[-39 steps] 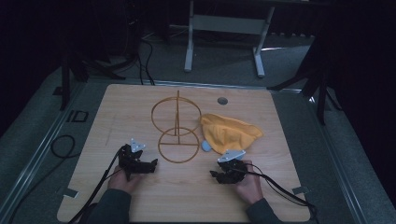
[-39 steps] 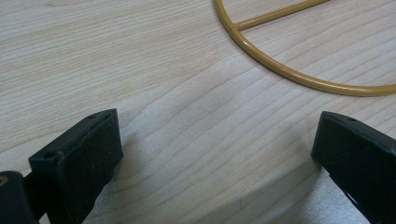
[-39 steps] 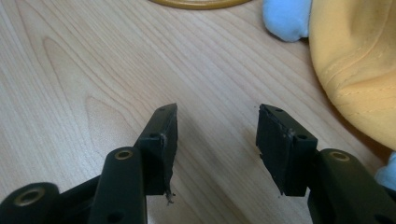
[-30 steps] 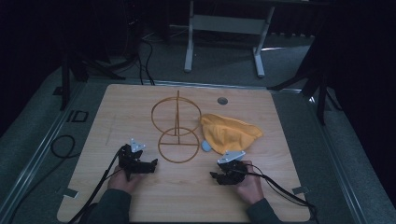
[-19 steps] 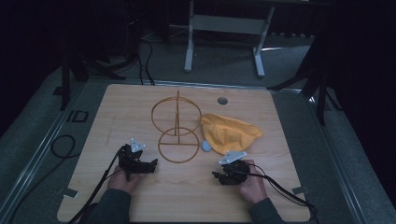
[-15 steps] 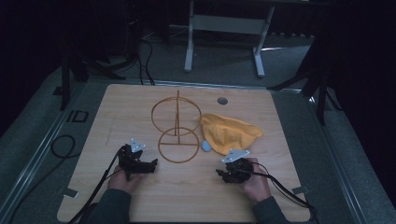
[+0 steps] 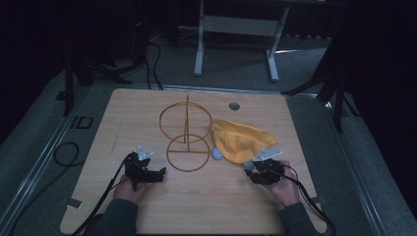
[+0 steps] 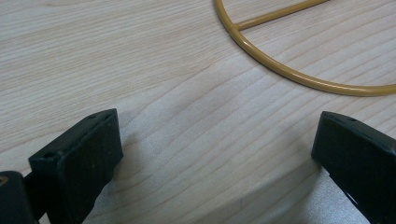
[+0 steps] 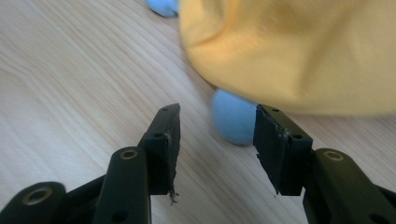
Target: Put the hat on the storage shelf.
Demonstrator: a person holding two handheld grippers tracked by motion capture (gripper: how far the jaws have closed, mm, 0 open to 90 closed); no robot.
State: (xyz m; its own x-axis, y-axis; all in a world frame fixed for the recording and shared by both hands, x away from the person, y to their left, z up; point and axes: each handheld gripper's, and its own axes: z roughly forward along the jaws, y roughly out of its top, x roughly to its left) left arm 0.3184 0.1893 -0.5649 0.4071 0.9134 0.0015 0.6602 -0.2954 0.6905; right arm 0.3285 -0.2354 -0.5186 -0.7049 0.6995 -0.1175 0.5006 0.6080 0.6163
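A rumpled yellow cloth [image 7: 241,140] is lying right of centre on the pale wooden bench [image 7: 147,108], partly covering a small blue rounded piece [image 9: 233,116], possibly foam. The right hand-held gripper [image 9: 217,135] is sitting half open before it, gripping nothing. The left hand-held gripper [image 8: 215,154] is resting wide open and empty near a gold wire hoop stand [image 7: 186,132].

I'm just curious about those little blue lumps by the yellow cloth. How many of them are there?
2. One blue lump lies left of the yellow cloth, beside the wire stand. The other peeks from under the cloth's near edge, ahead of the right gripper. The cloth may hide more.
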